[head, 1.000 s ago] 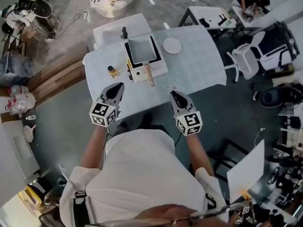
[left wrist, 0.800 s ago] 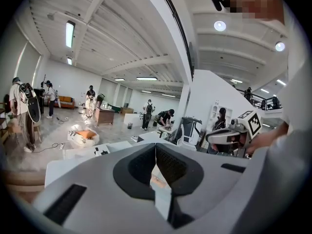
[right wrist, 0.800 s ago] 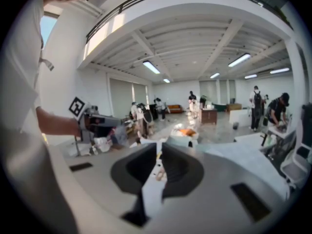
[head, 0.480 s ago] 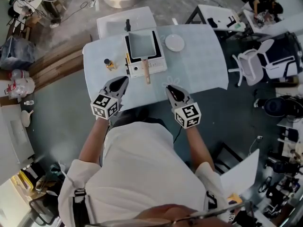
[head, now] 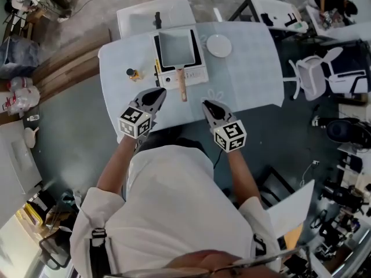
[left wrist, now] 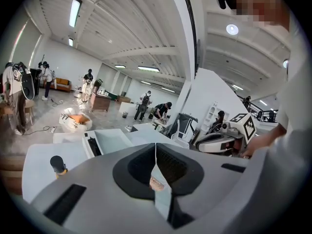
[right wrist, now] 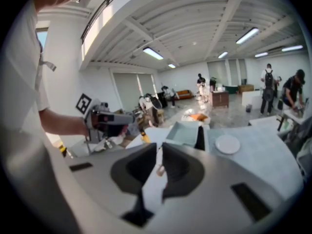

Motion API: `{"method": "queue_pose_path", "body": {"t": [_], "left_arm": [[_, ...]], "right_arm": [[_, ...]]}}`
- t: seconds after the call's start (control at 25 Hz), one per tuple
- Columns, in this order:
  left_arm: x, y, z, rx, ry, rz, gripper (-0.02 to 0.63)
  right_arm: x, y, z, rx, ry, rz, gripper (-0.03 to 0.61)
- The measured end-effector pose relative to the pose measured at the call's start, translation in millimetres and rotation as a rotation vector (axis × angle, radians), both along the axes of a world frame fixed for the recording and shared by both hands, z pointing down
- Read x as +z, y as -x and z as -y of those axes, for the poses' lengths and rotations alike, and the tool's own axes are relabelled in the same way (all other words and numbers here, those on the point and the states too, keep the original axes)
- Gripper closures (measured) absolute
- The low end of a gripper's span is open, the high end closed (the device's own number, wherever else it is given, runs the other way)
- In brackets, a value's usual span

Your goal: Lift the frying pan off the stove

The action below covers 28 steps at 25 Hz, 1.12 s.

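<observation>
A: Both tongs closed on nothing, then?

B: Yes. The left tongs (head: 157,93) and right tongs (head: 207,105) each have their jaws pressed together with nothing between them. They hover over the near edge of the bench (head: 249,74), tips aimed forward at the stove (head: 194,75).

A: And the pan?

B: The pan (head: 175,47) sits on the stove, mid-bench, untouched. It's rectangular. Its long axis runs from far to near, and the wooden handle (head: 182,86) sticks out past the stove's front edge toward the person, tilted a touch to their right.

A: Why that way round?

B: My guess is that it makes the handle the nearest part and keeps it off the burner. Its end lies between the two tips, apart from both.

A: Anything in the way?

B: A plate (head: 219,46) lies just right of the stove and a small bottle (head: 133,73) stands to its left. Neither blocks the handle. Whichever tongs take it must open first.
</observation>
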<state>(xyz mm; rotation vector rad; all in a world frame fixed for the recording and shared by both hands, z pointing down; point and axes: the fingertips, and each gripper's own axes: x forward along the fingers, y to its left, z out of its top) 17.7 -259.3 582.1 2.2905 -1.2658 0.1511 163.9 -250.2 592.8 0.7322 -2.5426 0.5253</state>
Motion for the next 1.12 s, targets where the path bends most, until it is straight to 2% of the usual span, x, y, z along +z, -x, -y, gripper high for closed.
{"method": "queue_pose_path", "body": {"t": [0.4,0.52,0.68,0.92,1.12], "left_arm": [[51.9,-6.7,28.8,0.085,0.131,-0.076,0.581],[74.3,-9.8,37.3,0.089,0.185,-0.103,0.578],[102.8,-14.0,45.6,0.085,0.267,-0.135,0.520],[140.3,-21.0,56.1,0.079,0.395,-0.197,0.476],[164.4,-27.8,69.4,0.072,0.499,-0.282,0.434]], "right_arm": [[44.5,23.9,18.8,0.009,0.141,0.006,0.539],[61.9,28.0,24.2,0.010,0.189,0.000,0.500],[84.8,31.5,29.3,0.020,0.254,-0.012,0.456],[116.0,42.4,36.5,0.029,0.350,-0.009,0.425],[139.2,53.6,41.5,0.009,0.457,0.006,0.403]]}}
